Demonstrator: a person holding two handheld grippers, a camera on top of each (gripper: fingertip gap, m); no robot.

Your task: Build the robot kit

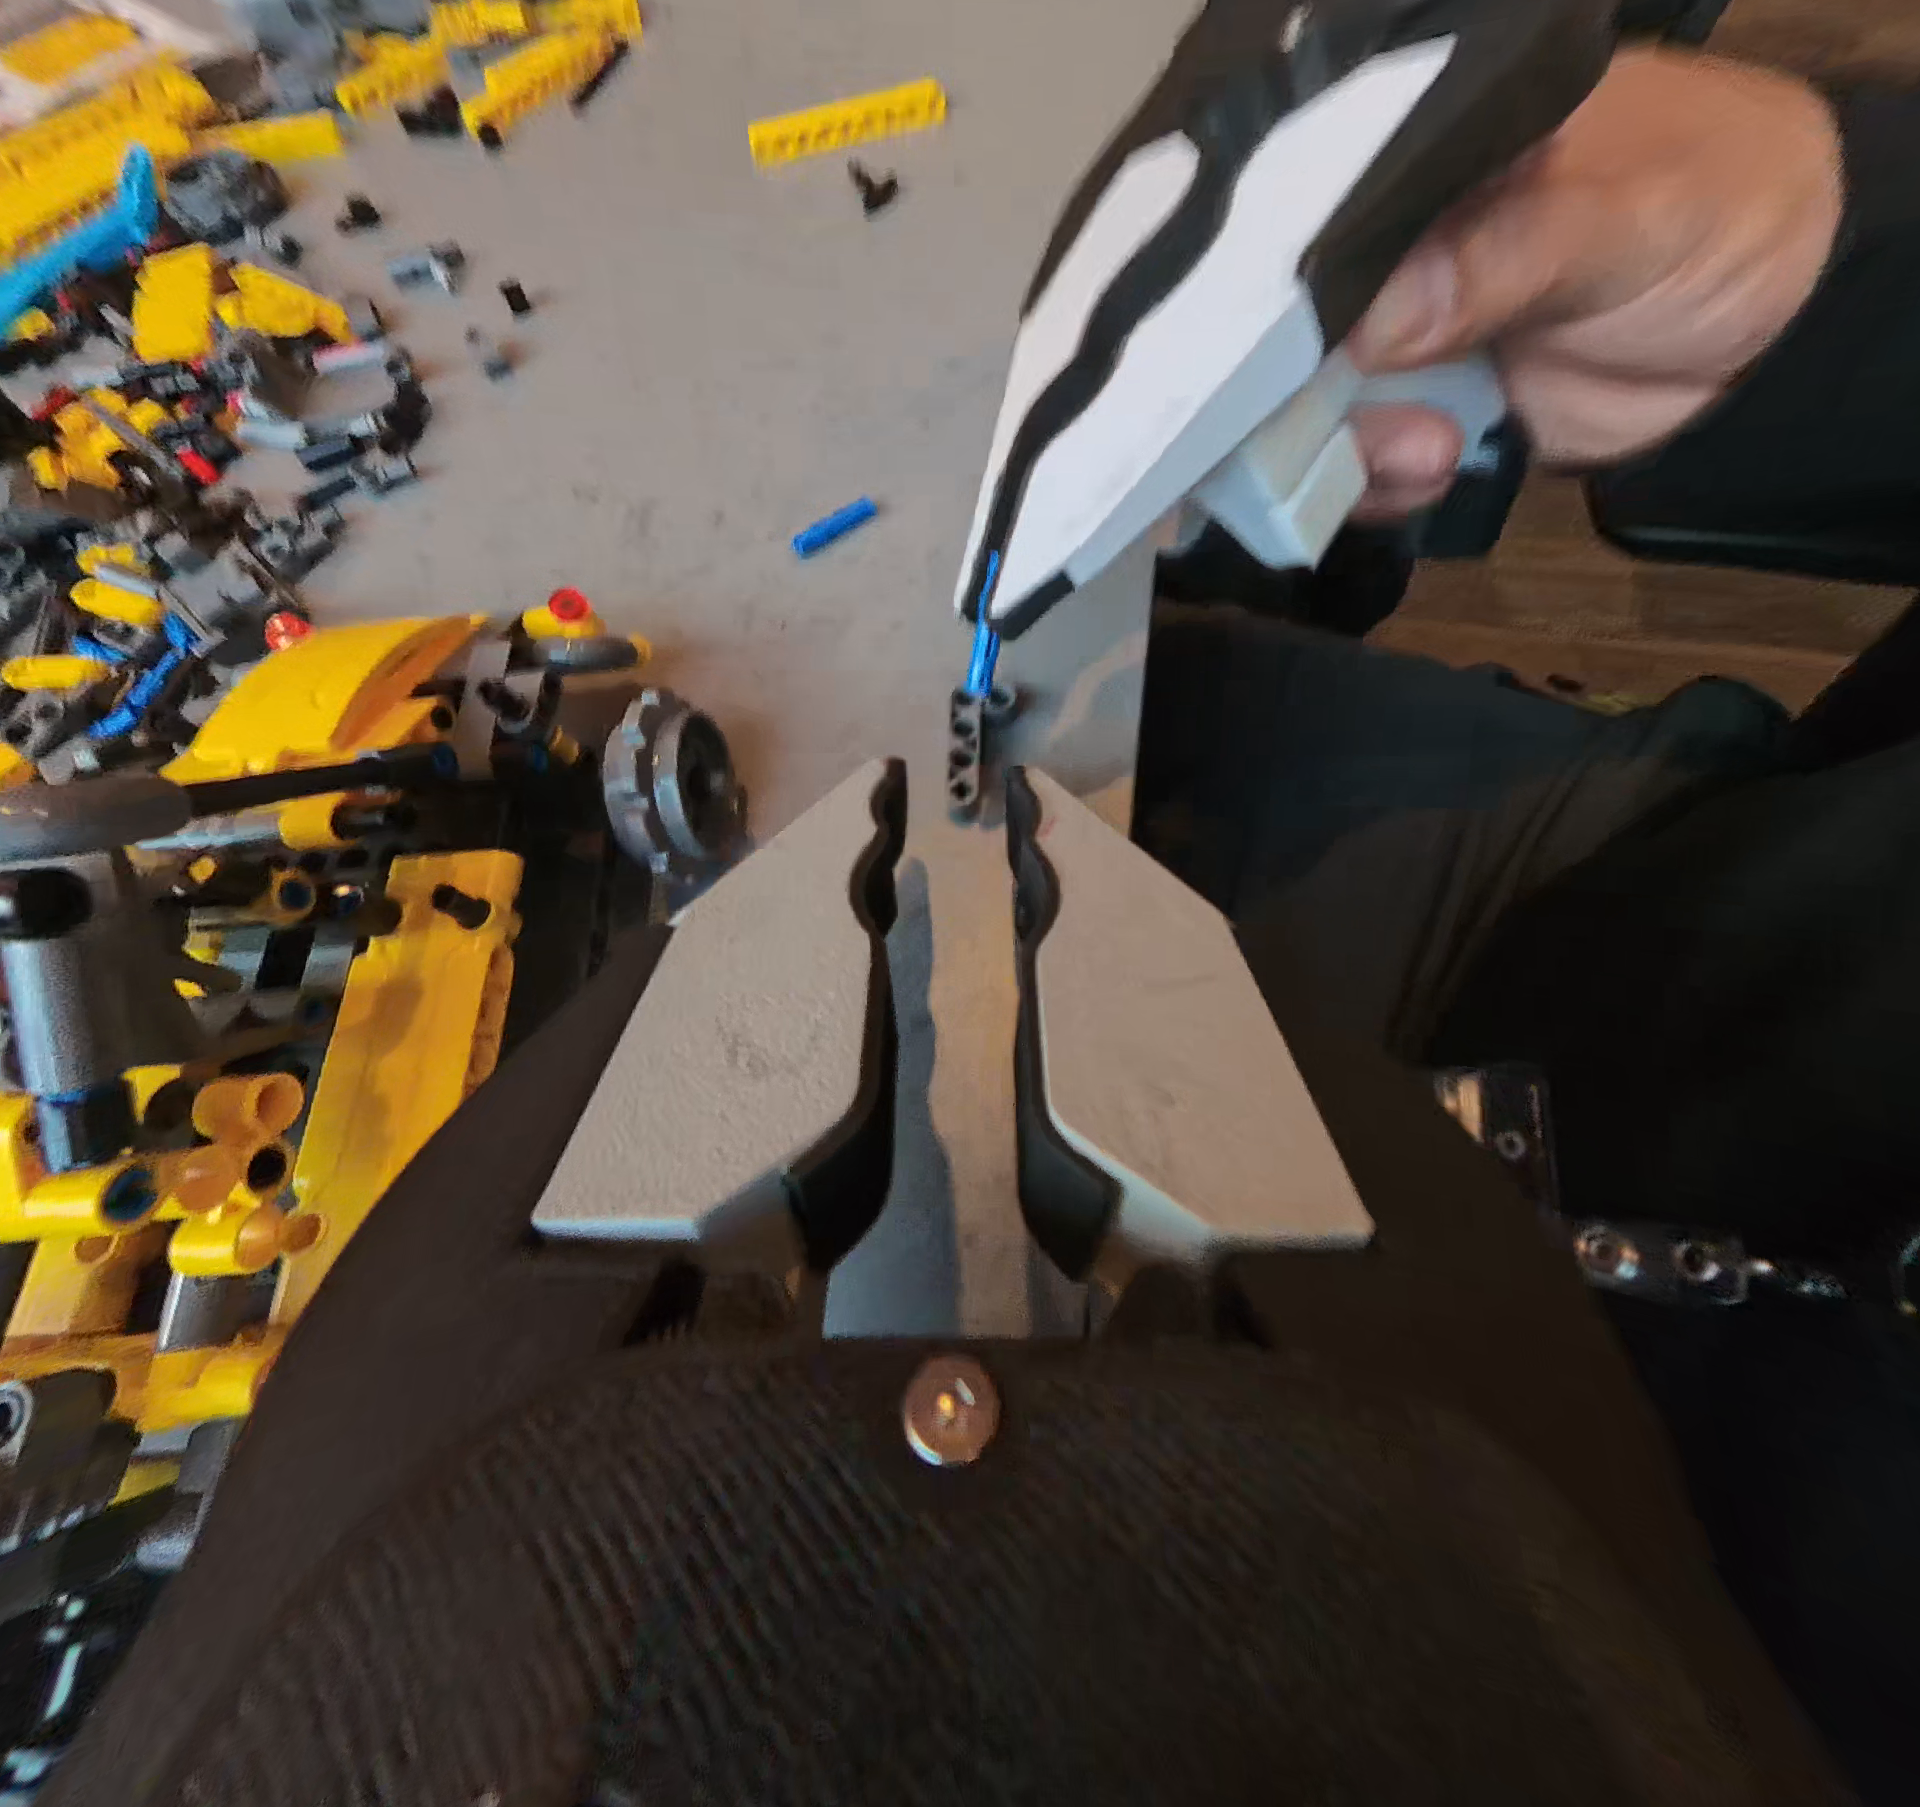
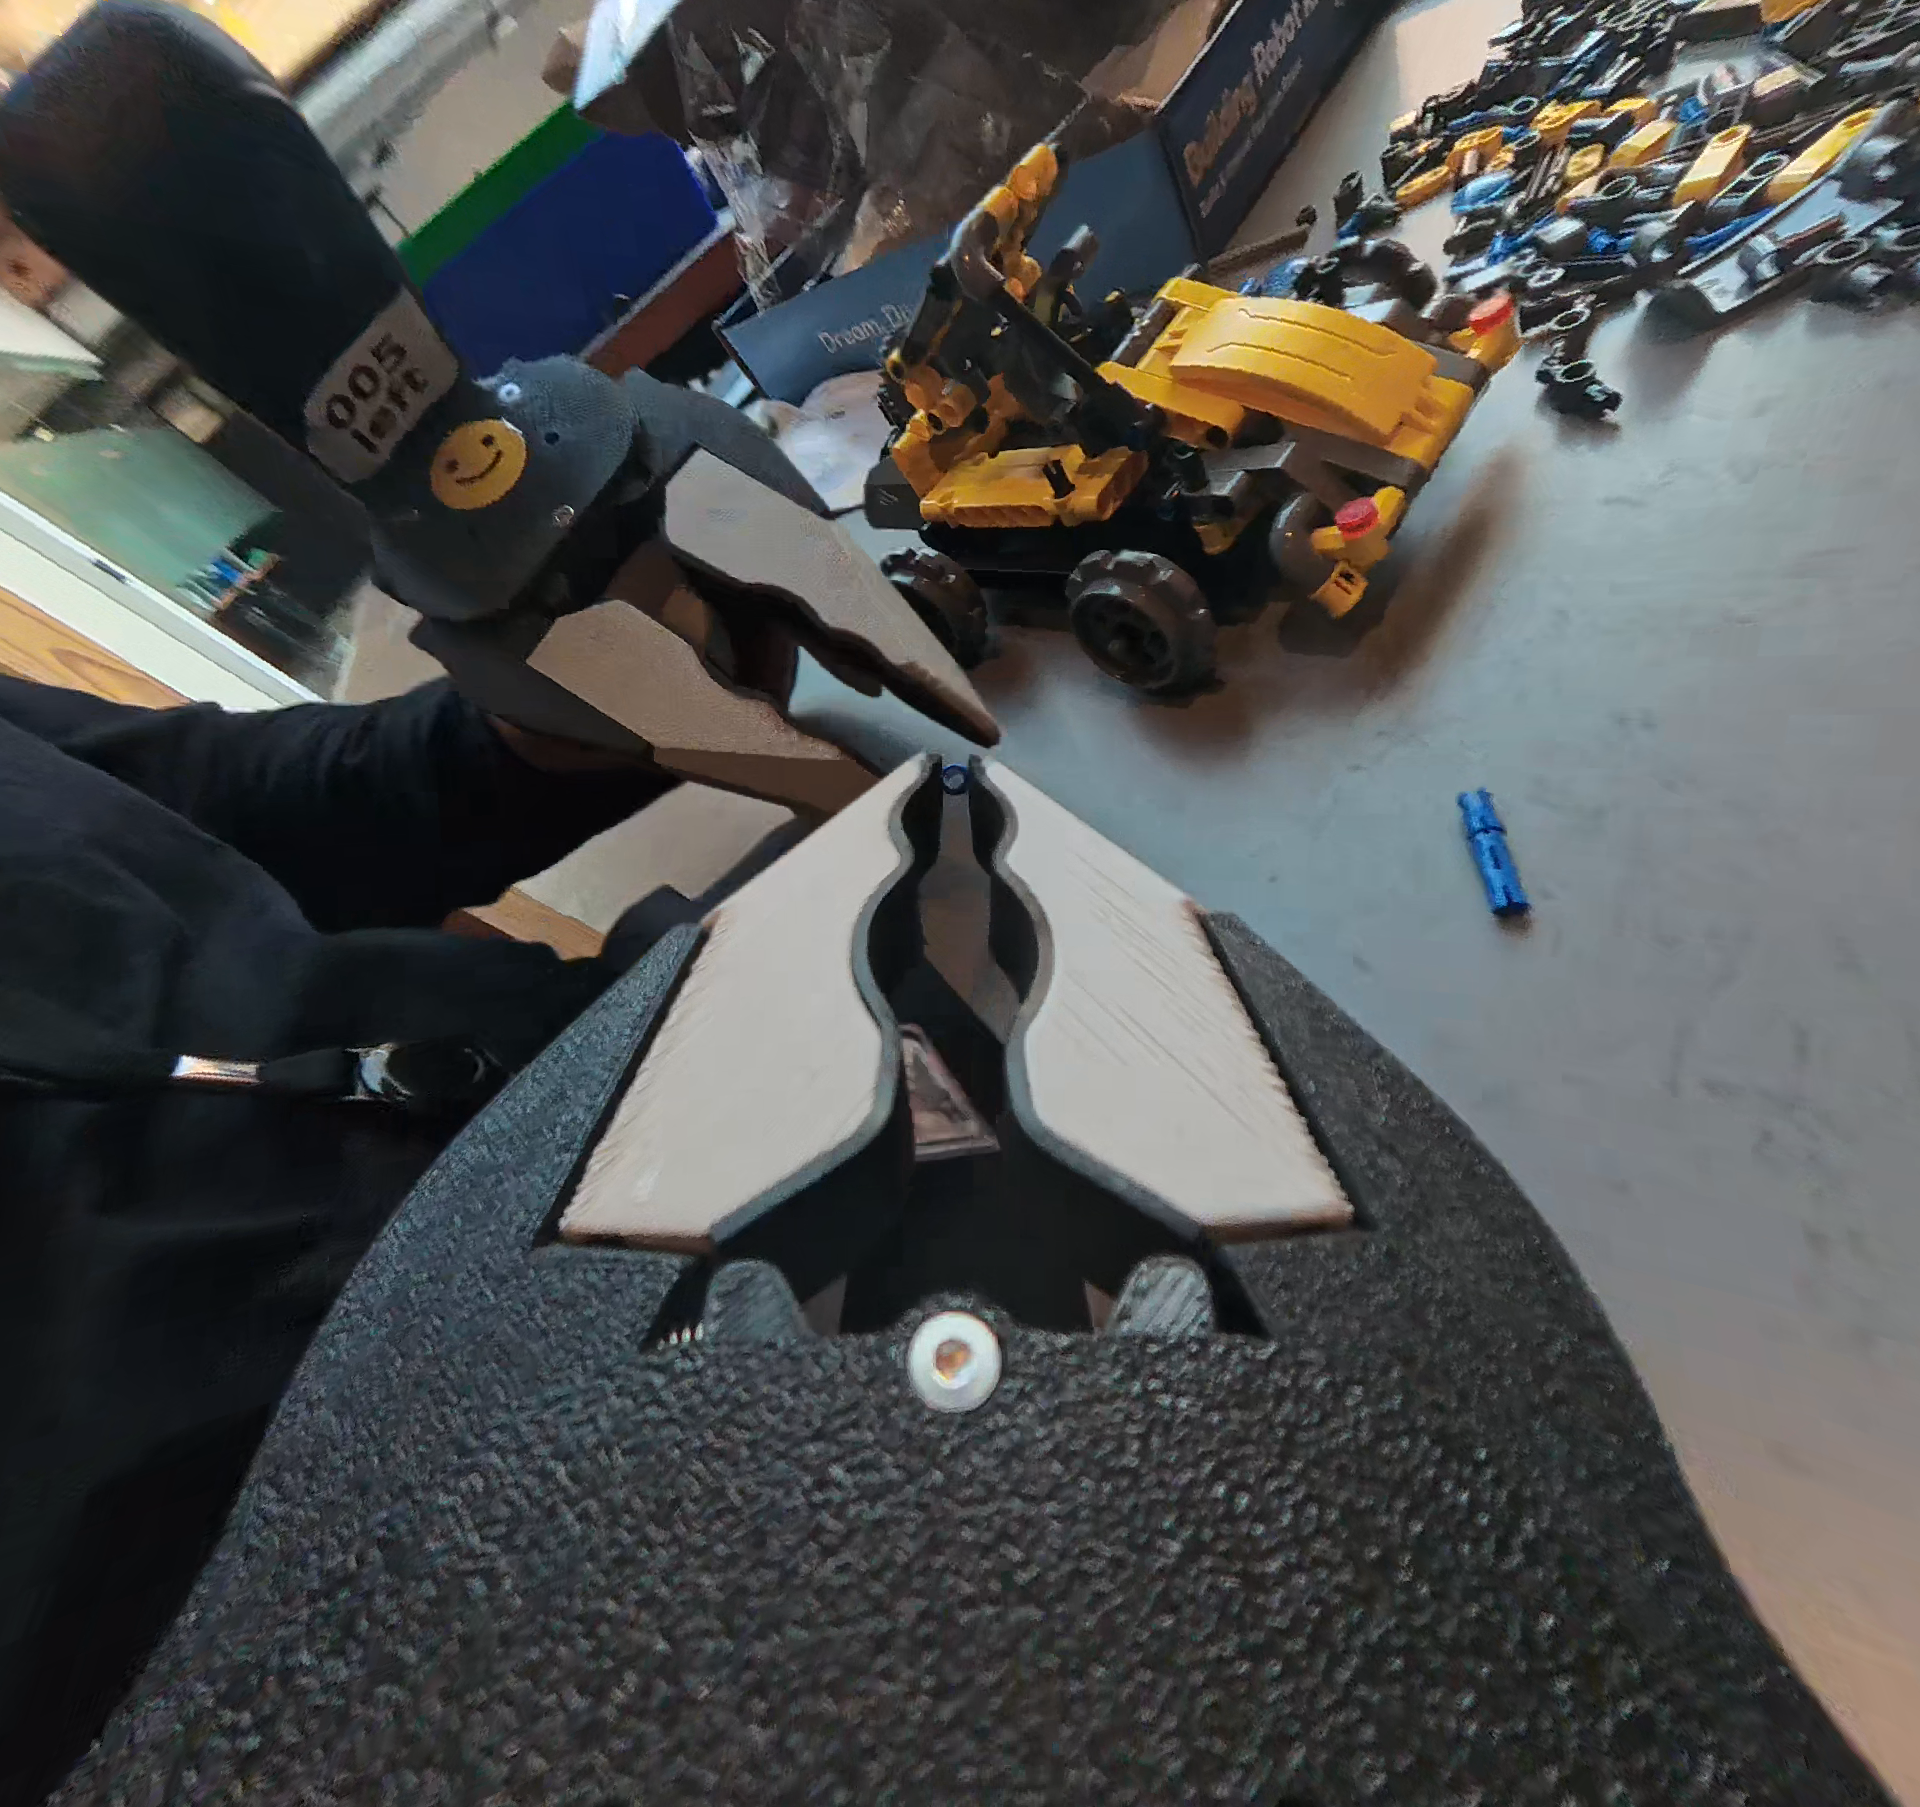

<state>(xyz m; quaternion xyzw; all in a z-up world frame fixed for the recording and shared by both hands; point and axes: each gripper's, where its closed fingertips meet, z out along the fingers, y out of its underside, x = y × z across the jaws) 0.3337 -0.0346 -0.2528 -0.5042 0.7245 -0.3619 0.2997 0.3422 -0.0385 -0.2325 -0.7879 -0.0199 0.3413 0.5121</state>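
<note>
You are working in daylight from the bright windows behind the left gripper (image 2: 940, 734), which casts soft shadows under the yellow vehicle (image 2: 1195, 438), while motion blur smears the brick pile (image 1: 187, 323) and wide-angle distortion bends both views' edges.

the left gripper (image 1: 954, 783) pointed forward, jaws slightly parted about a small piece. the right gripper (image 2: 956, 770) came in from the right, tips nearly meeting it, jaws pinched together, a hand (image 1: 1621, 282) squeezing its trigger.
</note>
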